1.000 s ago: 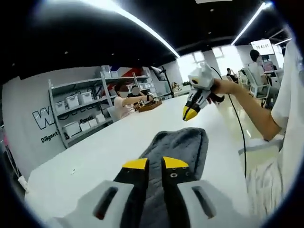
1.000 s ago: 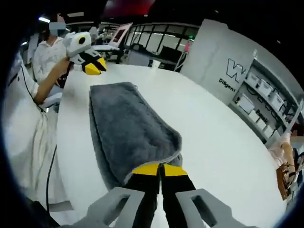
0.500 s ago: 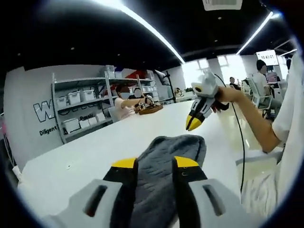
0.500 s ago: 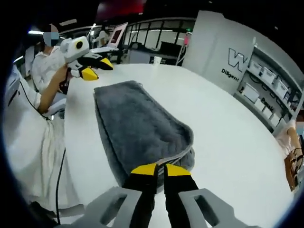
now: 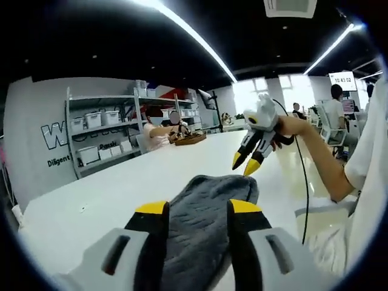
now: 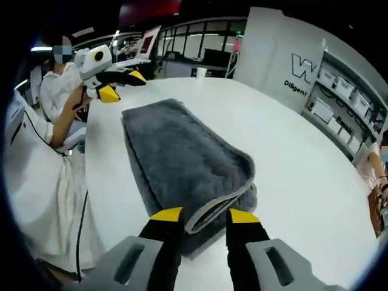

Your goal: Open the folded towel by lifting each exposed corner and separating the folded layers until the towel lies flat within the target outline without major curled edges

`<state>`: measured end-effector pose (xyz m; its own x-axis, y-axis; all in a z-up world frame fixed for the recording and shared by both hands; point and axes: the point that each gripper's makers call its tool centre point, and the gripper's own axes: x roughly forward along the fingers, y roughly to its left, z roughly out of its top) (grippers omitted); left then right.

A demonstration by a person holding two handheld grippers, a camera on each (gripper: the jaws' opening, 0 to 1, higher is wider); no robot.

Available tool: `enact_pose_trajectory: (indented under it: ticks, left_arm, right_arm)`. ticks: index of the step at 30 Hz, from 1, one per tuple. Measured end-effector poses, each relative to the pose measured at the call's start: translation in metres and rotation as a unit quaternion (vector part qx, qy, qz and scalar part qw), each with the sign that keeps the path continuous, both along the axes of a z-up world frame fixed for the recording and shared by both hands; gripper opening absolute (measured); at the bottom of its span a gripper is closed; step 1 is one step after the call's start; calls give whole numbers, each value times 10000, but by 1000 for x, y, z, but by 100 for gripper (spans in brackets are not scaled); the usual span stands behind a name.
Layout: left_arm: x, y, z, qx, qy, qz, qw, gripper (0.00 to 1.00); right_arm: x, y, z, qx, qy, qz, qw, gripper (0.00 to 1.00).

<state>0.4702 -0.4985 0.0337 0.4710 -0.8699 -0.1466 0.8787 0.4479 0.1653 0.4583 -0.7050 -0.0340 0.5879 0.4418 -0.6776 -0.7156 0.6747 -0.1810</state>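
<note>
A grey folded towel [image 6: 182,154] lies lengthwise on the white table [image 6: 303,176]. Its near folded end, with a pale hem, sits between the spread jaws of my right gripper [image 6: 205,215], which is open. At the towel's far end my left gripper [image 6: 123,85] hovers open in a person's hand. In the left gripper view the towel [image 5: 203,209] runs away between the wide-open jaws of my left gripper [image 5: 198,207]. Beyond its far end my right gripper [image 5: 243,165] hangs above the table with its yellow tips apart.
A shelf unit [image 5: 100,136] with white bins stands along the wall. Two people sit at the table's far end beside a brown basket [image 5: 190,139]. The person holding the grippers stands at the table's edge [image 6: 42,182], with a cable [image 5: 305,182] hanging from the hand.
Both grippers' jaws have spread from nearly shut to wide apart. The right gripper has come lower and closer to the towel's near end. Both views have shifted with the hands.
</note>
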Motion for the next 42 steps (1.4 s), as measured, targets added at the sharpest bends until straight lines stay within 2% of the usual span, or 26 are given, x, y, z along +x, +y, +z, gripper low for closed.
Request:
enact_pose_trajectory:
  ticks: [2,4,6,11,15,28,42]
  left_arm:
    - [0,1,0,36,-23,11,10000,37]
    - [0,1,-1,85,-38,-4,10000,36]
    - [-1,1,-1,88,-49,-18,9999,36]
    - [-2,1,-1,106,-35,-39,9999,35]
    - [-2,2,-1,122,-39,-35,9999,35]
    - [-4,0,-2,156,-20,-85,9998,33]
    - [-5,-1,-4,227,-19,-107,9997,33]
  right_arm:
    - [-1,0,-3,-57,79,20,10000,22]
    - [-7,3,-8,42,305,27,9995,16]
    - [-13,7,-13,55,437,182,9989,10]
    - [-11,8,-17,-102,451,147,9988,12]
    - [-15,10,-20,-32,583,218,9981,6]
    - [-14,9,-20,-26,610,201,9979,0]
    - [-15,21,-9,-90,410,429,9982,0]
